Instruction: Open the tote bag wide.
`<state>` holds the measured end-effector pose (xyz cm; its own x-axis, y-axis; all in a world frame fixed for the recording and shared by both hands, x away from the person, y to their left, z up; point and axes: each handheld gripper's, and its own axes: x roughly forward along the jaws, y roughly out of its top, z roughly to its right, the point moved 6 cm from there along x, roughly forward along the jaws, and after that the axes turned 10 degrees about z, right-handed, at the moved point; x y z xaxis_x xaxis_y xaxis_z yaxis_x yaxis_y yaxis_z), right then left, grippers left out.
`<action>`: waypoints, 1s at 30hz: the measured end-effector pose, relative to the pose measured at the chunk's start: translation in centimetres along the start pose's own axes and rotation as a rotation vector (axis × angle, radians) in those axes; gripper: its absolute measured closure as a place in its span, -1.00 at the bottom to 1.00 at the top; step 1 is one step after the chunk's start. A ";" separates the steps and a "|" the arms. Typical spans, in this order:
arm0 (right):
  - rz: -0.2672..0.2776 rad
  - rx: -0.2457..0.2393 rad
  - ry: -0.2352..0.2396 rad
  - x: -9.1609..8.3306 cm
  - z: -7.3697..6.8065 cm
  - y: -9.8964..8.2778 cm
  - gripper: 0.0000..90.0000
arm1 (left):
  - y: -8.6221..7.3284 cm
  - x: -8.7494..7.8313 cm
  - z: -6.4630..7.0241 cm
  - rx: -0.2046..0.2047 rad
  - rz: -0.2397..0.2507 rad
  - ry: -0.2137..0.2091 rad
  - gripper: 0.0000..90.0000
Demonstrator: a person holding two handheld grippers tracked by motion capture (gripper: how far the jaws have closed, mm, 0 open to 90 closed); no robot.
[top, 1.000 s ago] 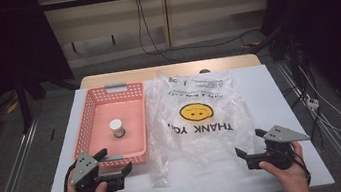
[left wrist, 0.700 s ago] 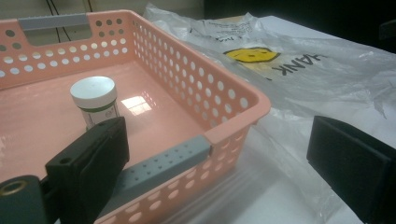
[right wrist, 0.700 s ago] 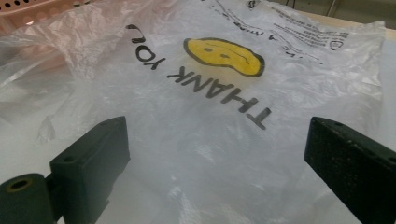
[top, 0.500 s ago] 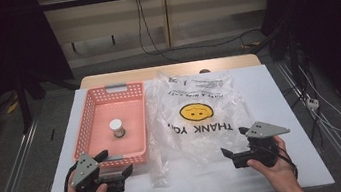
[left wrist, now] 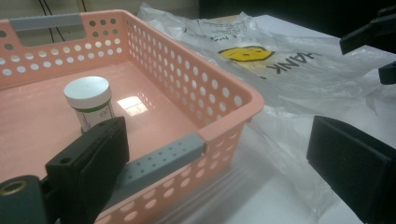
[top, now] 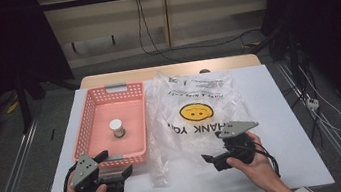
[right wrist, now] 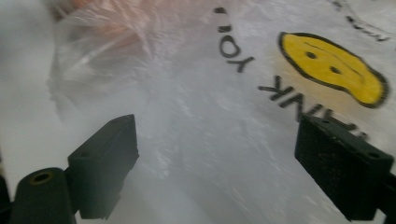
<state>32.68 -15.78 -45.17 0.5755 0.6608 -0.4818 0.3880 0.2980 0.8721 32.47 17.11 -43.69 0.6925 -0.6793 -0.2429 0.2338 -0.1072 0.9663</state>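
Observation:
A pink perforated basket [top: 90, 118] stands on the left of the white table [top: 288, 125], with a small white-lidded jar [top: 117, 128] upright inside it. To its right lies a crumpled clear plastic bag [top: 193, 93] printed with a yellow smiley. My left gripper [top: 116, 165] rests at the basket's near edge, open. In the left gripper view the basket's [left wrist: 187, 70] near corner sits between the jaws, with the jar [left wrist: 88, 100] beyond. My right gripper [top: 212, 148] hovers over the bag's near part. Its jaws have just been closing slightly and still stand wide over the bag's film [right wrist: 196, 93].
The basket has grey handles [top: 115, 88] at both ends. A wooden tabletop [top: 105, 79] adjoins the far edge. Cables [top: 149, 33] run over the floor behind, and a metal rail [top: 12, 168] flanks the table. In the left gripper view the other gripper [left wrist: 373, 42] shows at top right.
My right gripper has moved left from the table's near right area onto the bag's near part. The left gripper, basket and jar have stayed put.

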 end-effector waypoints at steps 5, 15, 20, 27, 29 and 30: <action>-0.048 -0.019 0.052 1.6 -1.1 0.8 -0.64 | -0.1 0.0 0.0 0.005 -0.004 -0.005 -0.88; -0.227 -0.123 0.058 4.3 -2.0 -2.4 -0.59 | 0.0 -0.1 0.1 0.007 -0.003 -0.013 -0.88; -0.238 -0.114 0.027 4.6 -1.5 -2.9 -0.17 | 0.0 -0.1 0.2 0.008 -0.003 -0.015 -0.88; -0.243 -0.031 0.010 4.6 -0.5 -3.0 0.24 | 0.0 -0.2 0.1 0.006 0.000 -0.015 -0.88; -0.242 -0.029 0.003 4.6 -0.3 -3.0 0.33 | 0.0 -0.1 0.1 0.010 -0.003 -0.016 -0.88; -0.241 -0.028 -0.001 4.6 -0.3 -3.0 0.35 | -0.1 -0.1 0.2 0.008 -0.005 -0.017 -0.88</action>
<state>33.95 -13.41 -49.94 0.4691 0.5680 -0.6762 0.4937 0.4661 0.7341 32.27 17.06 -43.70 0.6800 -0.6907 -0.2461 0.2313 -0.1165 0.9659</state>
